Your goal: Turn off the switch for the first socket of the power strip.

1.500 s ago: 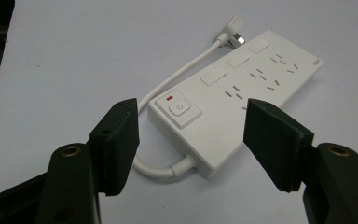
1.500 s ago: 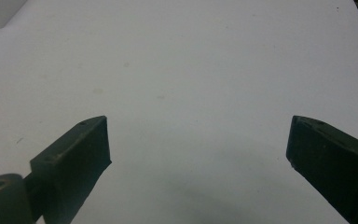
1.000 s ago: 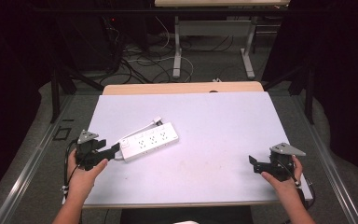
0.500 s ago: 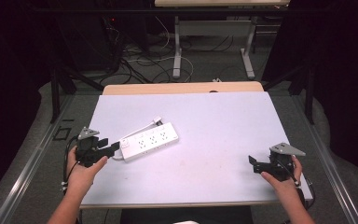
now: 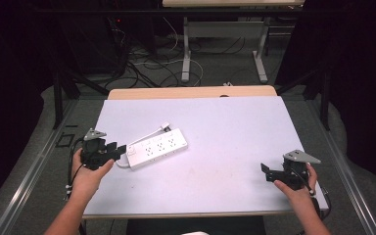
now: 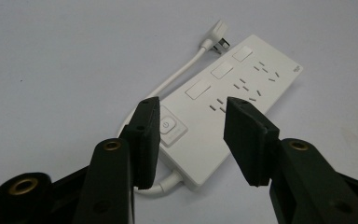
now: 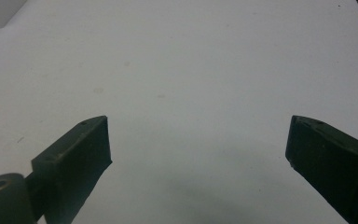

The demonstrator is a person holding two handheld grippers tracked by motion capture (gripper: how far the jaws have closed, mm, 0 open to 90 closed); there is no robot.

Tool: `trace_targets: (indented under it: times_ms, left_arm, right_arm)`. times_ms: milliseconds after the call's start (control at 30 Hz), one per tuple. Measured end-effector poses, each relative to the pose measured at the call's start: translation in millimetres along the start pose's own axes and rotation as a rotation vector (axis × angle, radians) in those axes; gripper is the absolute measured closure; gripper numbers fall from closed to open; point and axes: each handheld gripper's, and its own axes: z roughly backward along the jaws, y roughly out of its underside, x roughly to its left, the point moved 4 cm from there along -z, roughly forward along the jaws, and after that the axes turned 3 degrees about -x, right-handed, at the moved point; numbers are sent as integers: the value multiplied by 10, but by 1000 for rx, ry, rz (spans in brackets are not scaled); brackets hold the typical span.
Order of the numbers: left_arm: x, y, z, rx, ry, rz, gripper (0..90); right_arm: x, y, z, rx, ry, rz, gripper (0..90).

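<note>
High view: a white power strip [image 5: 156,147] lies left of centre on the worktop [image 5: 225,132], left tongs [image 5: 120,149] at its near end.

Left gripper view: tongs apart, straddling the switch end. Rigid, smooth plastic, probably light; grip across its width.

Right gripper view: right tongs [image 7: 198,154] wide apart over bare worktop.

A smooth, slightly glossy plastic is seen on the white oblong power strip [image 6: 233,112]. The pale lavender table [image 5: 235,127] is finished matt, its far edge showing light wood.

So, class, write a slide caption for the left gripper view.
Open left gripper poised over the switch end of a white power strip on the table.
</note>
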Motion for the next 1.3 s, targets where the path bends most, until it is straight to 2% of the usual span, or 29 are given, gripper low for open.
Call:
trace_targets:
  times_ms: [267,433,467,633,833,900,1100,1300]
  left_arm:
    - [-65,-59,-48,24,-5,-36,614]
    - [-96,-71,-95,36,-4,-32,645]
    - [-103,-81,-114,47,-7,-45,649]
    - [-141,-98,-180,74,-8,-61,677]
    - [-206,-133,-268,110,-7,-68,719]
    - [-226,-154,-298,106,-12,-75,730]
    - [-252,-205,-351,118,-11,-67,760]
    - [-279,-260,-424,117,-15,-38,782]
  right_arm:
    - [3,1,-8,-3,4,-4,58]
    - [2,3,-8,-1,4,-5,58]
    - [1,3,-4,2,-1,-4,61]
    - [3,4,-8,2,-5,-7,62]
    - [9,2,-10,0,0,-10,63]
    - [8,2,-6,4,-3,-9,63]
    - [5,6,-8,2,-6,-6,63]
    - [3,8,-6,3,-9,-5,64]
